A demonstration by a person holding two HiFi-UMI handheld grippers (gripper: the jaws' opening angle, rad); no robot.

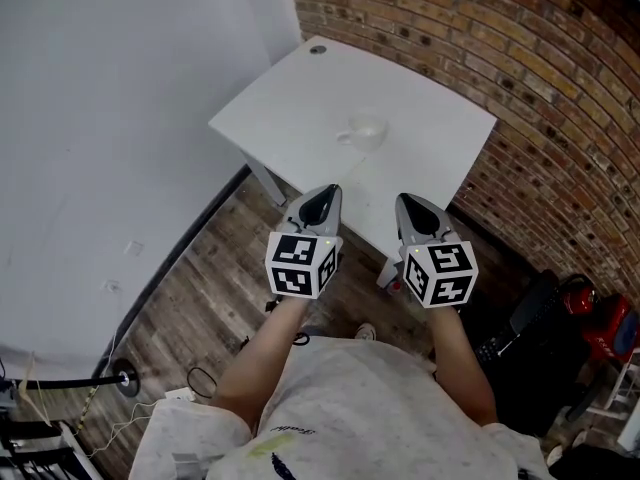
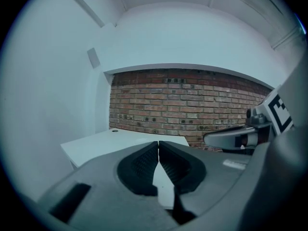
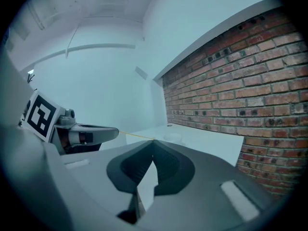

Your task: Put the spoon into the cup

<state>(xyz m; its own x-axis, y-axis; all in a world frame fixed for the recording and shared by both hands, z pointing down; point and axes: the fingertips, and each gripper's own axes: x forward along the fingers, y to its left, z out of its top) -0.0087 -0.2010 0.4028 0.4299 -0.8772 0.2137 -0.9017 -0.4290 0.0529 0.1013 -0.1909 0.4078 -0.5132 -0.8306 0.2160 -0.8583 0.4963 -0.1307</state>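
Note:
A white cup (image 1: 365, 131) stands near the middle of the white table (image 1: 420, 98), its handle toward the left. No spoon shows in any view. My left gripper (image 1: 325, 198) and right gripper (image 1: 408, 206) are held side by side over the floor, just short of the table's near edge, both pointing at the table. In the left gripper view the left gripper (image 2: 158, 143) has its jaws together with nothing between them. The right gripper (image 3: 153, 142) is likewise shut and empty, and the cup (image 3: 173, 137) shows small just beyond its tips.
A brick wall (image 1: 520, 58) runs behind and to the right of the table, a white wall (image 1: 110, 88) to the left. The table has a cable hole (image 1: 318, 50) at its far corner. Wooden floor (image 1: 200, 298) with cables lies below; black and red gear (image 1: 590, 328) sits at the right.

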